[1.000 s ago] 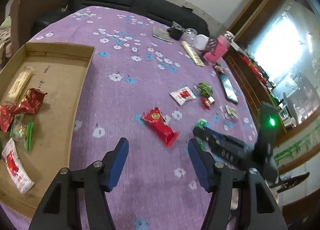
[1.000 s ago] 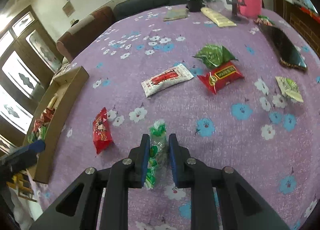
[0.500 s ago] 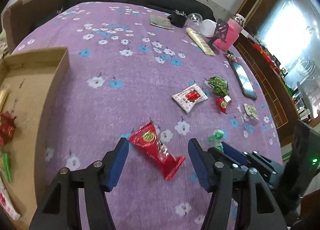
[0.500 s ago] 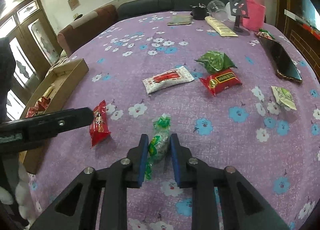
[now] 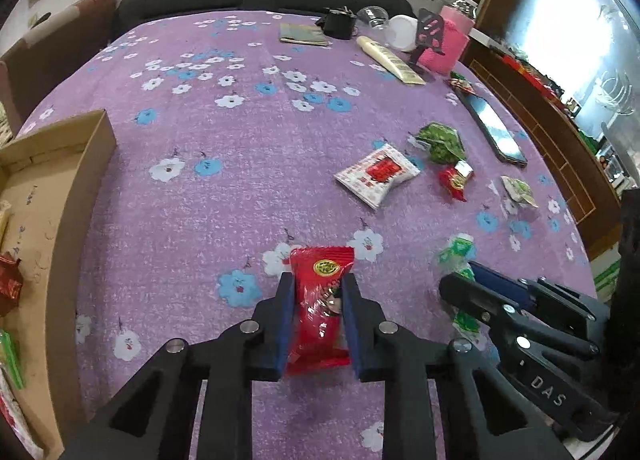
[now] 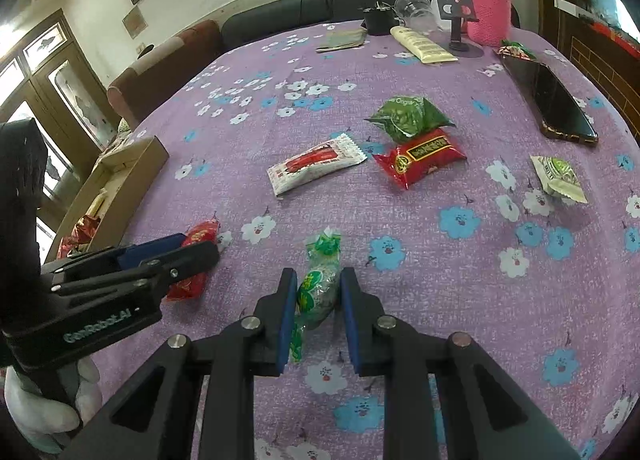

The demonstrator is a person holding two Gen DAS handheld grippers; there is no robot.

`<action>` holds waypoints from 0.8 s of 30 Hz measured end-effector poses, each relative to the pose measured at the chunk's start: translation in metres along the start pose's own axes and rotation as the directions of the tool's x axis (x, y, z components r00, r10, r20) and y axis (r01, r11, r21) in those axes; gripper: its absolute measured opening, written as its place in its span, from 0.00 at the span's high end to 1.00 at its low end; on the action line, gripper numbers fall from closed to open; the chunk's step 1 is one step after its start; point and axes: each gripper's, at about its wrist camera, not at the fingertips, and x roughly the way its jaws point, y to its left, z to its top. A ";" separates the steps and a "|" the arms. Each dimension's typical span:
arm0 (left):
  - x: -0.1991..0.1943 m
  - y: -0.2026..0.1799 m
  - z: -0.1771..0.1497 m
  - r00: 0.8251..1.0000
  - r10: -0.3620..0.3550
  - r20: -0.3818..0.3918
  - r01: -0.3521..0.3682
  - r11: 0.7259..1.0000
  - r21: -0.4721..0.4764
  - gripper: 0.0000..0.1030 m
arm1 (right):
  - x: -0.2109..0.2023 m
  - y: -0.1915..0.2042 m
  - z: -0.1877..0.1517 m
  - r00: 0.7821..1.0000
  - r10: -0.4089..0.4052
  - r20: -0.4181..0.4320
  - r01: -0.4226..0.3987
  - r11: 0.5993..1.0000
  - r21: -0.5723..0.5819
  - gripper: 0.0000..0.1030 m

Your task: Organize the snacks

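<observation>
On the purple flowered cloth lies a red snack packet [image 5: 320, 300], and the jaws of my left gripper [image 5: 318, 280] are closing on it, the blue pads pressing both its sides. To its right, my right gripper [image 6: 318, 274] is shut on a green-and-clear snack packet [image 6: 318, 288], whose top sticks out past the fingertips. Each wrist view shows the other tool: the right gripper [image 5: 460, 276] on the green packet [image 5: 458, 256], and the left gripper [image 6: 196, 244] on the red packet [image 6: 202, 234]. An open cardboard box [image 5: 76, 196] holding several snacks stands at the left.
Loose snacks lie farther out: a white-and-red packet [image 5: 376, 174], a green bag [image 5: 440, 138], a small red packet [image 5: 454, 180] and a pale packet [image 5: 520, 190]. A phone [image 5: 492, 128], a cream tube [image 5: 392, 60] and a pink bottle [image 5: 452, 40] are at the far right.
My left gripper moved away from the box to the red packet, came down over it and closed on it. The right gripper stayed put, shut on the green packet.
</observation>
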 end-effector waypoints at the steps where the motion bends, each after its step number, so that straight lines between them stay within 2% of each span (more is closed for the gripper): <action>1: -0.001 0.000 -0.001 1.000 -0.001 0.005 0.001 1.000 0.001 0.79 | 0.000 0.000 0.000 1.000 0.000 0.000 0.000 1.000 0.000 0.80; 6: -0.011 0.003 -0.004 0.999 -0.020 0.030 0.021 1.000 -0.017 0.79 | 0.000 0.000 0.000 1.000 0.006 0.004 -0.006 1.000 0.006 0.80; 10: -0.030 0.014 -0.009 0.996 -0.062 0.064 0.066 0.996 -0.061 0.80 | -0.003 -0.004 0.002 0.999 0.027 0.021 -0.027 0.999 0.024 0.80; 14: -0.055 0.031 -0.017 0.988 -0.108 0.114 0.121 0.986 -0.114 0.80 | -0.009 -0.003 0.003 0.997 0.051 0.061 -0.053 0.998 0.025 0.80; 20: -0.093 0.060 -0.027 0.971 -0.134 0.197 0.170 0.969 -0.178 0.82 | -0.013 0.001 0.003 0.994 0.051 0.094 -0.053 0.999 0.009 0.80; 24: -0.097 0.067 -0.028 0.974 -0.128 0.188 0.162 0.970 -0.183 0.81 | -0.007 0.003 0.003 0.996 0.043 0.076 -0.044 0.999 0.010 0.80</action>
